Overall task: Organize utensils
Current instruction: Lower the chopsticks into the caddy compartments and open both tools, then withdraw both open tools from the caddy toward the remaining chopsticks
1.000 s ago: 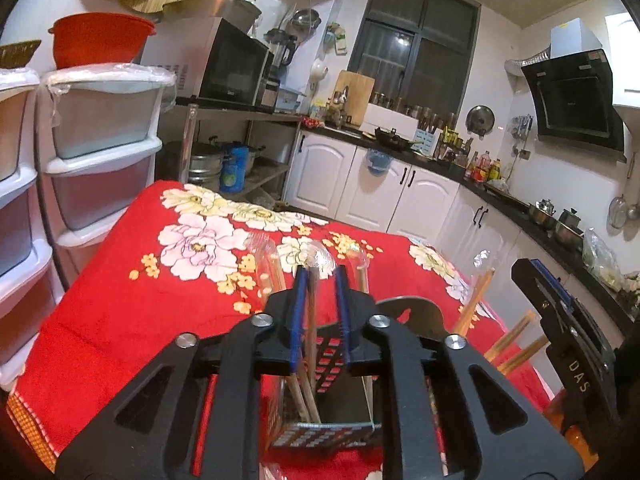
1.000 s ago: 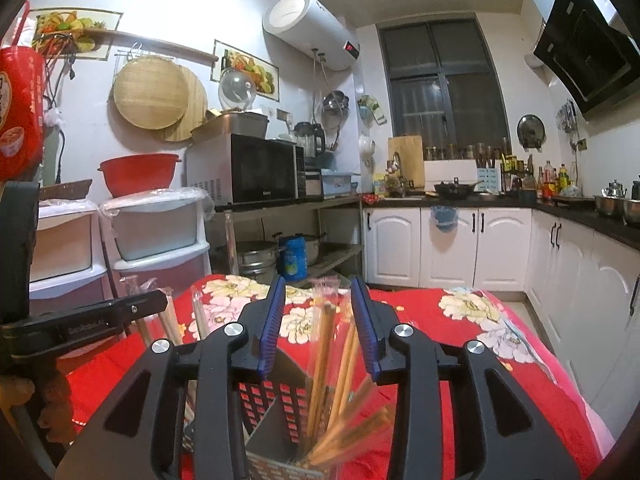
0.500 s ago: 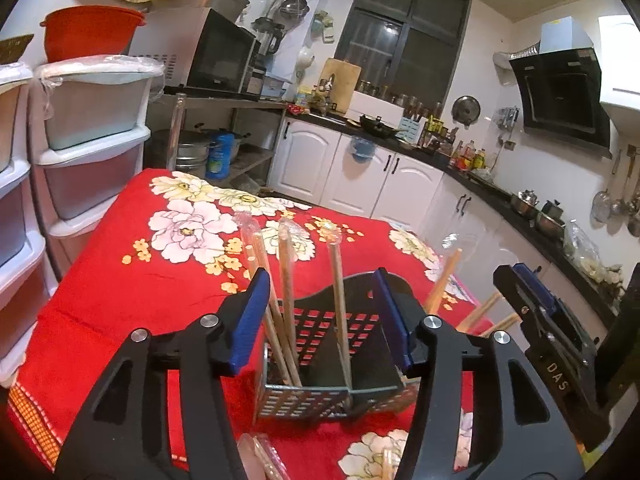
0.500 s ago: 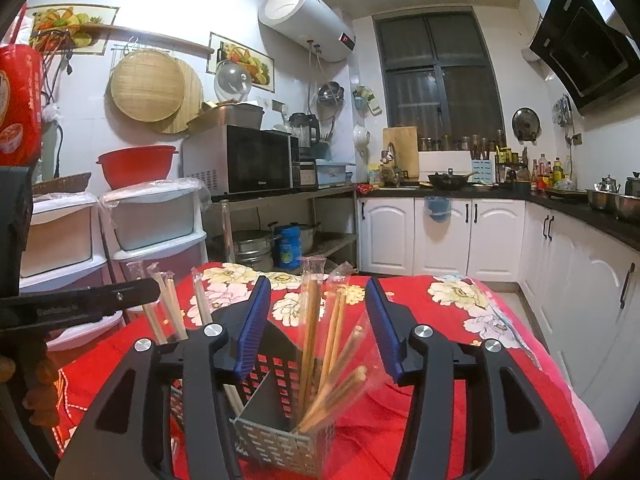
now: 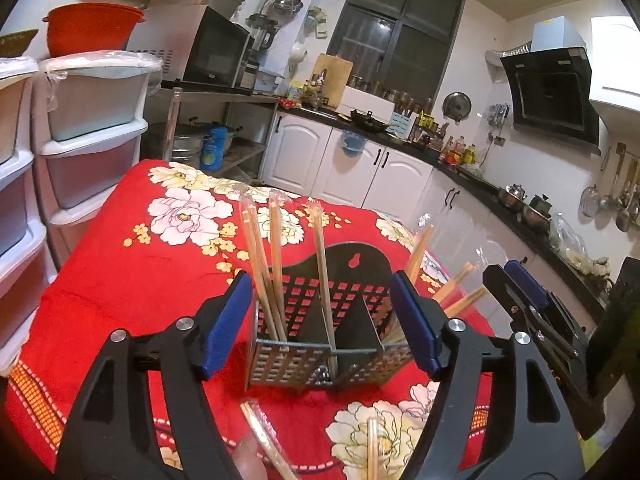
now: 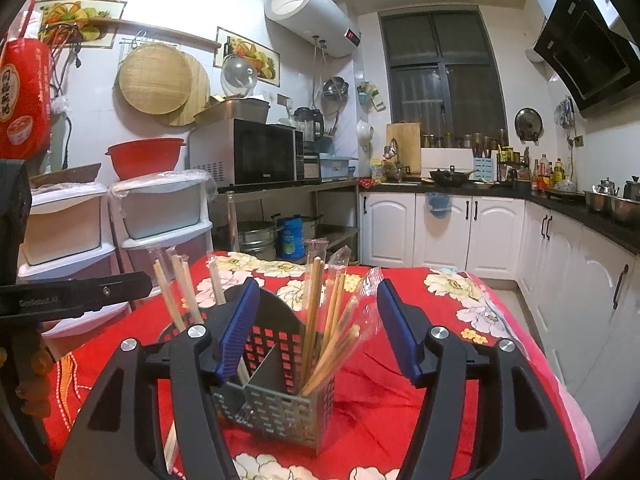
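A perforated metal utensil holder [image 5: 352, 280] [image 6: 280, 404] stands on the red flowered tablecloth [image 5: 120, 280]. Wrapped wooden chopsticks [image 5: 276, 240] stand in its left compartment, and more chopsticks [image 6: 312, 312] lean in its right one. My left gripper [image 5: 320, 280] sits just in front of the holder, jaws opening, pads clear of the chopsticks. My right gripper [image 6: 318, 286] faces the holder from the other side, jaws also opening, with nothing pressed between its pads. More wrapped chopsticks [image 5: 260, 436] lie loose on the cloth below the left gripper.
Stacked plastic drawers [image 5: 92, 128] with a red bowl [image 5: 92, 32] on top stand left of the table. A microwave [image 6: 260, 152] sits on a metal rack behind it. White cabinets [image 6: 460, 232] and a dark counter run along the far and right sides.
Both grippers have opened and drawn back from the holder. The chopsticks they were shut on now stand free in its compartments.
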`<state>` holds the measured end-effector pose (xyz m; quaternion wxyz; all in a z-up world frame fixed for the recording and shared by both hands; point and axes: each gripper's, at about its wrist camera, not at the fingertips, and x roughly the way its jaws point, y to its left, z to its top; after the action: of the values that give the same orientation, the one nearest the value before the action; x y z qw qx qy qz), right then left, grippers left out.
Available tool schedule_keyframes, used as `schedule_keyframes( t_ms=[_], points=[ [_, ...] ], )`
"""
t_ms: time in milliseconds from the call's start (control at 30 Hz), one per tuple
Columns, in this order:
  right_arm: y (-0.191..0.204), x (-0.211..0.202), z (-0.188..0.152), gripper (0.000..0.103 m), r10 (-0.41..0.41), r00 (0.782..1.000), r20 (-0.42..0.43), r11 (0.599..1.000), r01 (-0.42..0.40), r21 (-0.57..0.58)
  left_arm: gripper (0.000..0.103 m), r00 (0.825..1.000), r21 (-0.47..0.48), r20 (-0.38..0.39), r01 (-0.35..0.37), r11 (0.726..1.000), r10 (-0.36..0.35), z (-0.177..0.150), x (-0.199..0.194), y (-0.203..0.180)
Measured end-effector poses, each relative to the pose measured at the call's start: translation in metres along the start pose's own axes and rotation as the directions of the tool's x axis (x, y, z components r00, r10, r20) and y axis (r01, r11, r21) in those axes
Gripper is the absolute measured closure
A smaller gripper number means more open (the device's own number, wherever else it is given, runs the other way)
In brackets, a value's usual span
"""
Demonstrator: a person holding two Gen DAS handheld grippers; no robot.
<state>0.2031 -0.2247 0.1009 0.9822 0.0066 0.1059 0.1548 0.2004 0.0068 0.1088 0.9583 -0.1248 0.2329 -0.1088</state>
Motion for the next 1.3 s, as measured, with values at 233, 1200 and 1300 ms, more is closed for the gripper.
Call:
schedule_keyframes(
  t_ms=[233,1200,1300],
  points=[
    [0.006,-0.022,-0.002,0.037,0.019,1.0,-0.007,1.0,-0.019,-0.02,0.027,1.0,-0.015,-0.014,-0.001,1.0,0.001,-0.012,-0.011,0.004],
    [0.024,-0.036,-0.056,0.033,0.062,0.971,-0.231,0.997,-0.071,-0.03,0.012,0.984,-0.056,-0.156,-0.101,0.993,0.091,-0.074,-0.019,0.049],
    [0.027,-0.031,-0.067,0.033,0.065,0.957,-0.282,0.996,-0.077,-0.032,0.012,0.977,-0.05,-0.186,-0.12,0.992,0.109,-0.083,-0.015,0.054]
  ],
)
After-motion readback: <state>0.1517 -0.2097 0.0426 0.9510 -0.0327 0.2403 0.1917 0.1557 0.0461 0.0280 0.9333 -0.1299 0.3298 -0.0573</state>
